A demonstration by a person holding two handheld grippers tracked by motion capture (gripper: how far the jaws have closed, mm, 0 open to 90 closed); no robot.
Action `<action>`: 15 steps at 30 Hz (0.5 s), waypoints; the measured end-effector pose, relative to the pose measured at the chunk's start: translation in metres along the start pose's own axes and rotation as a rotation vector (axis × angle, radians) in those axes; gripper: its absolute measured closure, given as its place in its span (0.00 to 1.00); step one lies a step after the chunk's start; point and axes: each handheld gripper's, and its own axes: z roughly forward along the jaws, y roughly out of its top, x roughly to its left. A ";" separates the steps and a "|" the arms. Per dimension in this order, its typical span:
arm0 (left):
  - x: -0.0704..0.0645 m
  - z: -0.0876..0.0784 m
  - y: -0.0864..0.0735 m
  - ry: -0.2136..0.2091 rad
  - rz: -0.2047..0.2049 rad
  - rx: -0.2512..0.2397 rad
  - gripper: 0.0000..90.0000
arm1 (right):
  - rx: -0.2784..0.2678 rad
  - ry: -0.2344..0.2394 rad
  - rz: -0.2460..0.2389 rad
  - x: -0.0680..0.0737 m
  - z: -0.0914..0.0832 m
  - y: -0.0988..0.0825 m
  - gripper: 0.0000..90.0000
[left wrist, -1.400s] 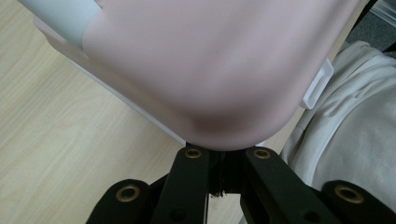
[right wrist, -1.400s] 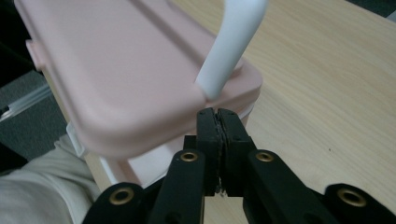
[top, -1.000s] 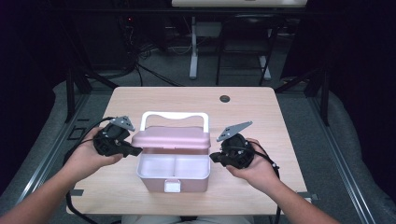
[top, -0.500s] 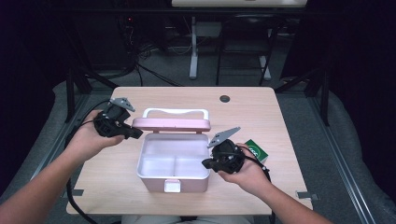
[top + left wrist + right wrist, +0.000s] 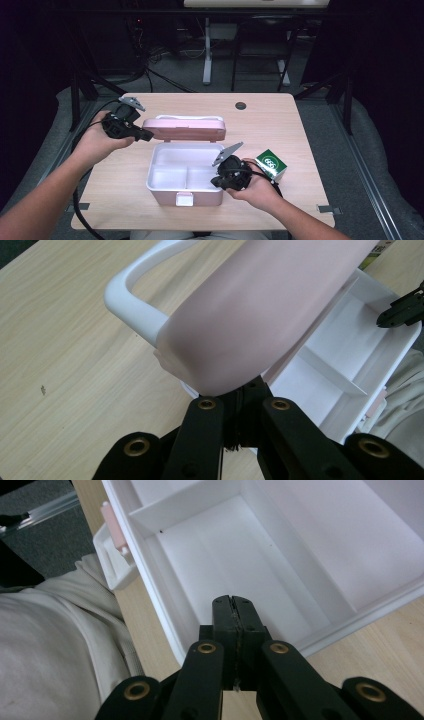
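Note:
A pink lunch box (image 5: 182, 194) with a white divided inside stands at the table's middle, its pink lid (image 5: 185, 130) raised and leaning back with the white handle (image 5: 182, 118) behind it. My left gripper (image 5: 146, 135) is shut, and its tips sit at the lid's left end. In the left gripper view the lid (image 5: 265, 310) covers the tips of the left gripper (image 5: 240, 390). My right gripper (image 5: 216, 181) is shut and empty at the box's right wall. In the right gripper view the right gripper (image 5: 233, 601) points into a bare white compartment (image 5: 280, 555).
A small green carton (image 5: 272, 163) lies on the table just right of my right hand. A dark round hole (image 5: 240, 106) marks the far side of the wooden table (image 5: 310, 150). The box's pink latch (image 5: 114, 527) faces the person's white garment (image 5: 50, 645).
The lid has swung up and back, further open. My left gripper rose and moved back with it. The right gripper came down toward the front, uncovering the green carton.

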 end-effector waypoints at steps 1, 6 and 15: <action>0.000 0.000 0.001 0.002 0.001 0.001 1.00 | 0.002 -0.002 -0.002 0.000 0.001 -0.001 1.00; 0.002 0.000 0.004 0.011 0.000 0.004 1.00 | 0.000 0.002 0.002 -0.002 0.001 0.000 1.00; 0.008 0.001 0.013 0.038 -0.010 0.014 1.00 | 0.007 0.007 -0.008 -0.002 0.000 0.000 1.00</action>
